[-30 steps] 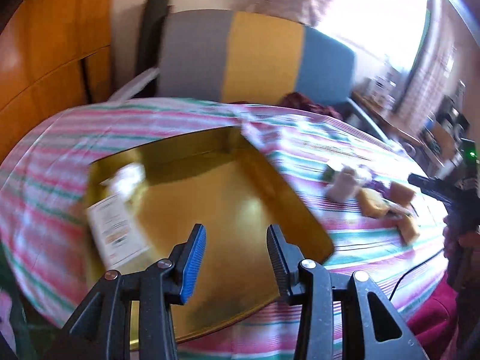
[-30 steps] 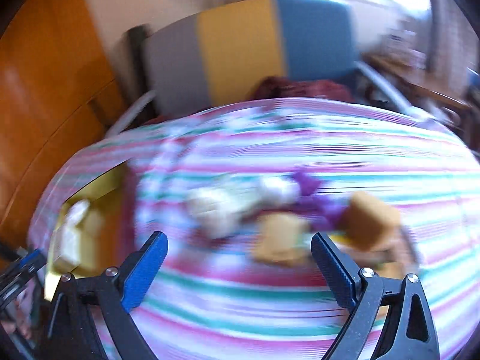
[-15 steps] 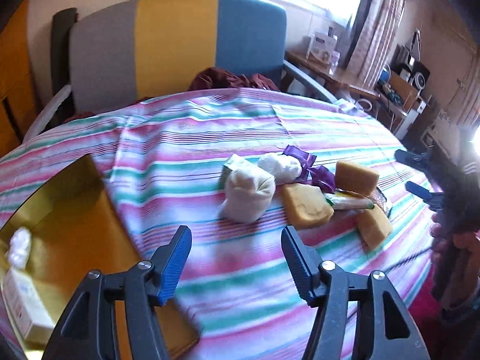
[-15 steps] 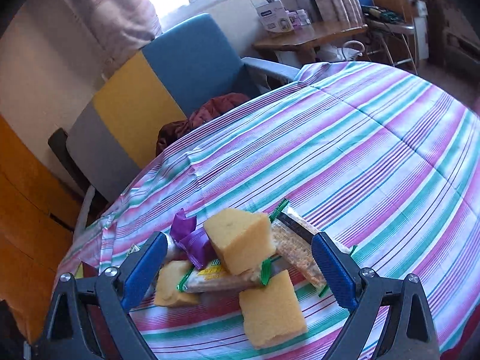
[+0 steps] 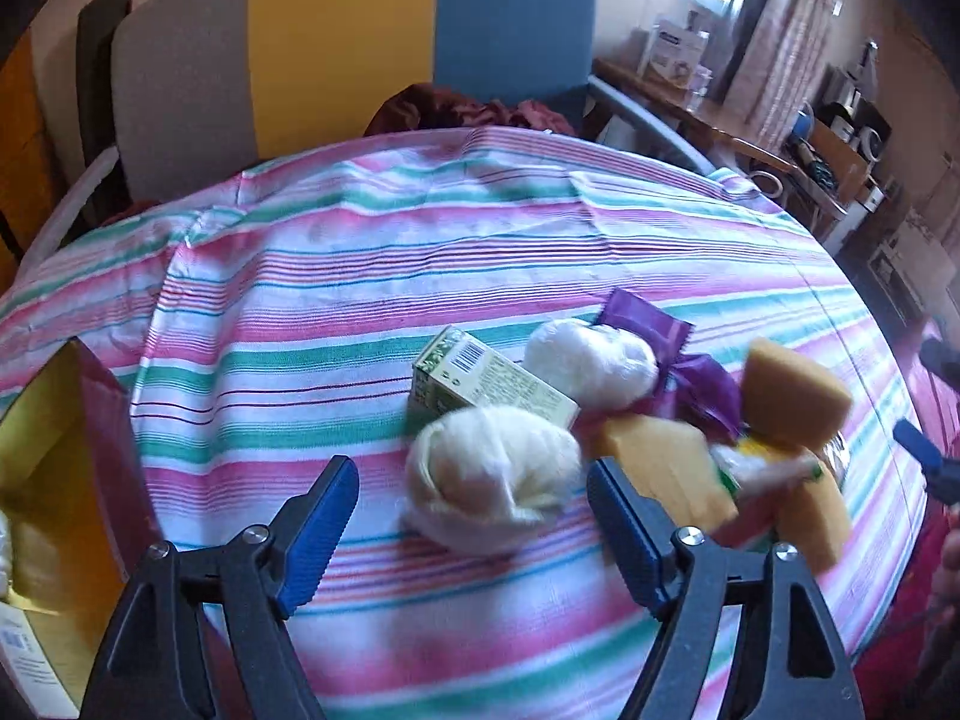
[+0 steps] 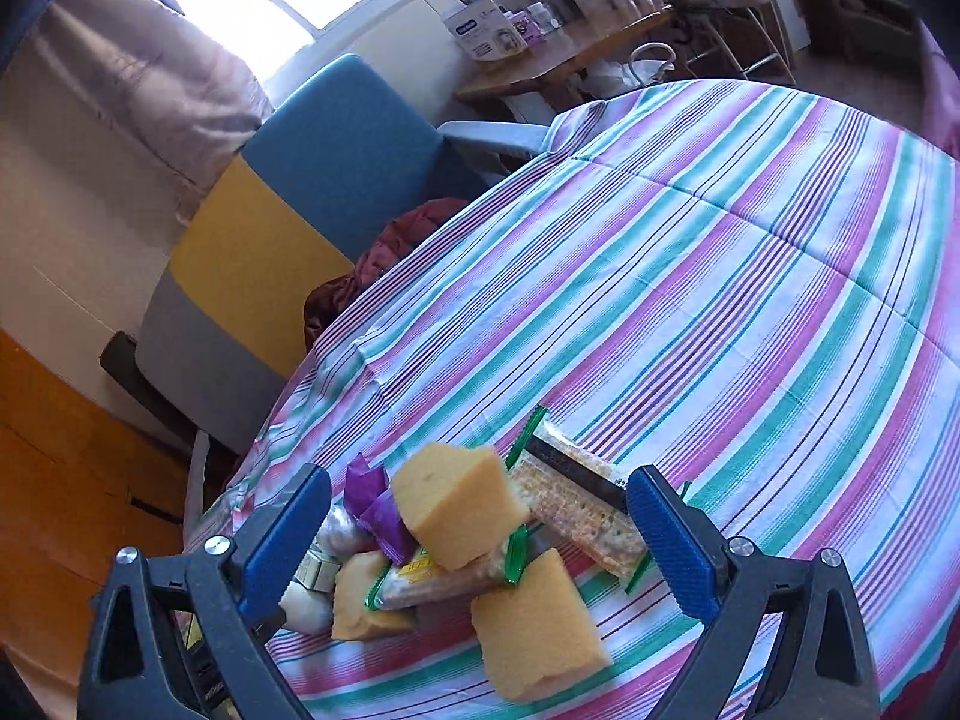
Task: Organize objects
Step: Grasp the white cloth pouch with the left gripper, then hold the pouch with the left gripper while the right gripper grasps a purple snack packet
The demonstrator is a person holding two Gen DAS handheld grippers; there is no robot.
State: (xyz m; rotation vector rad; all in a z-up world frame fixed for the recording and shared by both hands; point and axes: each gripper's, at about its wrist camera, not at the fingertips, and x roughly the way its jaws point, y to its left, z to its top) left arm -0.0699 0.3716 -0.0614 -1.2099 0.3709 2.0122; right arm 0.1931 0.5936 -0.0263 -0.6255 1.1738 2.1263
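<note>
Striped tablecloth (image 5: 372, 276) carries jumbled pile. Left gripper (image 5: 474, 510) empty, jaws just spread wide, straddling near white wool ball (image 5: 492, 480). Lower straight, close on ball's middle; avoid green carton (image 5: 480, 384) at 12 o'clock. Gold tray (image 5: 54, 438) at 9 o'clock. Right gripper (image 6: 480, 540) released, gaping over yellow sponge (image 6: 456, 510); keep apart.

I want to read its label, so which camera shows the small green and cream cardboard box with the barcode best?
The left wrist view: the small green and cream cardboard box lies in the open there, barcode end and printed side facing the camera, behind a white fluffy bundle. The right wrist view shows only a sliver, mostly hidden behind the right gripper's finger.
</note>
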